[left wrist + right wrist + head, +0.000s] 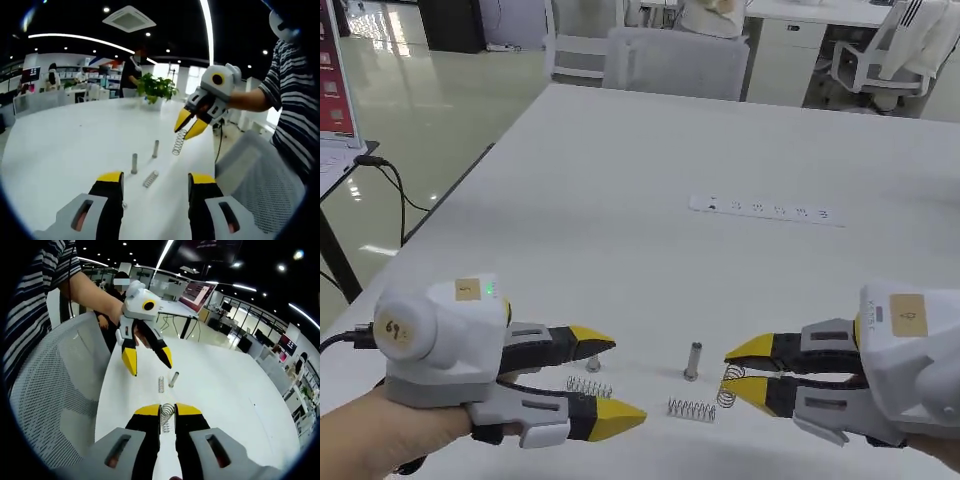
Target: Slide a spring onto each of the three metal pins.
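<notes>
- The right claw (732,375) is pinching a spring (729,386) near its top end. In the left gripper view the coil dangles below the yellow tips, a little tilted.
- The nearest pin (693,360) stands upright on the table (650,160), just beside those tips at about 9 o'clock in the head view. Spring and pin are apart, so nothing is threaded yet.
- The left claw (628,378) hangs spread wide and holds nothing. A second pin (592,363) peeks out at 12 o'clock from its upper jaw.
- One loose spring (691,409) lies at 6 o'clock from the nearest pin, and another loose spring (588,386) lies between the left jaws.
- A third pin cannot be made out for certain.
- To do this step well, he should square the tilted coil up first, so its open lower end sits directly over the pin's top.
- Then he should come straight down and let go only once several coils have swallowed the pin.
- The pin looks free-standing, so a sideways brush from the spring could likely tip it.
- The idle left claw could steady the pin's base.
</notes>
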The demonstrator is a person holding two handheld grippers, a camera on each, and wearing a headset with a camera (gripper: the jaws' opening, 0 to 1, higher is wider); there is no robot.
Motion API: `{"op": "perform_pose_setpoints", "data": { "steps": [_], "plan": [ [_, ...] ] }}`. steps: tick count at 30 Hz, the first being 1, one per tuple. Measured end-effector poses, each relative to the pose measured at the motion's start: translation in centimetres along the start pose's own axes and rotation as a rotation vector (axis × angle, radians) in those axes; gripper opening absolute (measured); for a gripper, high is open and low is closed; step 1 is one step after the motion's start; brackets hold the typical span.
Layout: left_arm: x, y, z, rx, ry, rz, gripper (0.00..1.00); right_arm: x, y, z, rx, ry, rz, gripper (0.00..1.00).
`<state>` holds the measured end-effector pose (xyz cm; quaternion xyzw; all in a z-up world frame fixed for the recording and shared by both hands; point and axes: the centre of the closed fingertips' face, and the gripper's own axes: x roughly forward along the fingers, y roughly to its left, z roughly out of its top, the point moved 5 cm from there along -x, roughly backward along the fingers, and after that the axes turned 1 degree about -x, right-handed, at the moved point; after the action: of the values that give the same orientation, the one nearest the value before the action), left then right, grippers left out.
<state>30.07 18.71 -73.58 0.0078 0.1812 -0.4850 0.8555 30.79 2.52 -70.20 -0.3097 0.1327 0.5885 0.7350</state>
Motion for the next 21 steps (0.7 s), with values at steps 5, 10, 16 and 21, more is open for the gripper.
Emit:
{"op": "perform_pose_setpoints", "data": {
  "steps": [5,10,16,21],
  "plan": [
    [-0.7,0.5,-0.9,-0.014,0.012,0.04,0.55,-0.2,-0.4,-0.4,0.007,0.009,-0.016,0.07],
    [-1.6,1.0,-0.9,-0.029,0.001,0.071,0.62,-0.4,-0.6,-0.6,0.012,0.014,-0.032,0.07],
    [-2.6,1.9,-1.7,-0.05,0.019,0.106,0.74,-0.7,-1.0,-1.2,0.02,0.029,-0.052,0.07],
    [-3.0,2.0,-1.8,-0.084,0.001,0.12,0.9,-1.1,-1.3,-1.6,0.032,0.036,-0.071,0.07]
  ]
}}
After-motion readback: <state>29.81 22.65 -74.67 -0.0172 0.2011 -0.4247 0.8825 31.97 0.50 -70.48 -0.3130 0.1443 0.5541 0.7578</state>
